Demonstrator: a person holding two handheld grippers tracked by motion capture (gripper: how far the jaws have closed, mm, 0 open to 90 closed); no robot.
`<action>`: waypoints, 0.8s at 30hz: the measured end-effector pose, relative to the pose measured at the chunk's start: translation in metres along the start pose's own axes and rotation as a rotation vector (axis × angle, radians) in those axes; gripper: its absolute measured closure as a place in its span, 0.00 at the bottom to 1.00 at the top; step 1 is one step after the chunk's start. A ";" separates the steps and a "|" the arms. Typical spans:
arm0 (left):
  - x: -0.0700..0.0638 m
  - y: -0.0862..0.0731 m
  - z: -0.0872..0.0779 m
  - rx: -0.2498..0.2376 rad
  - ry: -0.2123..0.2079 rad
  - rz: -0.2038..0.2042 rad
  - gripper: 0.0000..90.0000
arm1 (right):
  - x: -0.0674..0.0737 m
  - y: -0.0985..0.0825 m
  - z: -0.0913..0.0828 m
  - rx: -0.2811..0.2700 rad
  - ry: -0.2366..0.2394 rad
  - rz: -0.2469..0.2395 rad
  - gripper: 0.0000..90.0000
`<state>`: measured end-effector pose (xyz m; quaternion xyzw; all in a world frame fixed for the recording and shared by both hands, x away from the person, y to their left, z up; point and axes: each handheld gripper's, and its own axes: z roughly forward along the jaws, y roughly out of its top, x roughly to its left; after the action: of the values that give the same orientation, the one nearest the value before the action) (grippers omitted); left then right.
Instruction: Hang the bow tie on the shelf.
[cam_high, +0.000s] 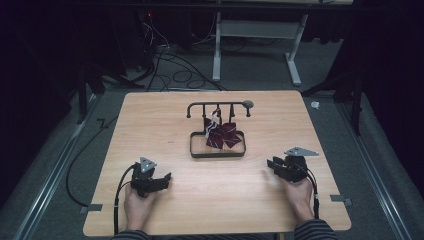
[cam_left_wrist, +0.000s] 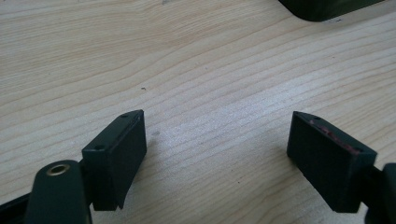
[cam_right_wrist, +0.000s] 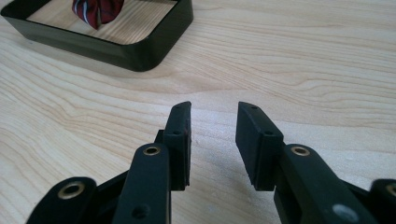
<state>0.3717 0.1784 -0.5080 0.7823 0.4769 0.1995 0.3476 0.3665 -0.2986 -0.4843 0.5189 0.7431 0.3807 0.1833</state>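
- Black left gripper (cam_high: 162, 178), held in a hand near the left of the black metal rack (cam_high: 218, 145), rests on the pale wooden table (cam_high: 150, 115), jaws spread wide and empty.
- Dark red striped cloth (cam_high: 221, 134) hangs inside the rack.
- Black right gripper (cam_high: 271, 165), right of the rack, jaws partly apart, holds nothing.

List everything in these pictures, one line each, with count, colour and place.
table: one, light wood, centre of the high view
rack with tray base: one, black metal, middle of the table
cloth: one, dark red with pale stripes, hanging on the rack down into the tray
desk frame: one, white, on the floor behind the table
cables: several, black, on the floor beyond the table
left gripper: one, black, near left, jaws open
right gripper: one, black, near right, jaws open
hands: two, gripping the grippers
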 end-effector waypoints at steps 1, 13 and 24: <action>0.000 0.000 0.000 0.000 0.000 0.000 0.23 | 0.000 0.000 0.001 0.005 -0.005 -0.001 0.75; 0.000 0.000 0.000 0.000 0.000 0.000 0.23 | 0.001 -0.001 0.009 0.020 -0.022 -0.017 0.73; 0.000 0.000 0.000 0.000 0.000 0.000 0.23 | 0.000 -0.001 0.015 0.022 -0.043 -0.025 0.72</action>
<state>0.3717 0.1784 -0.5080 0.7822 0.4770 0.1994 0.3476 0.3756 -0.2932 -0.4947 0.5197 0.7494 0.3591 0.1984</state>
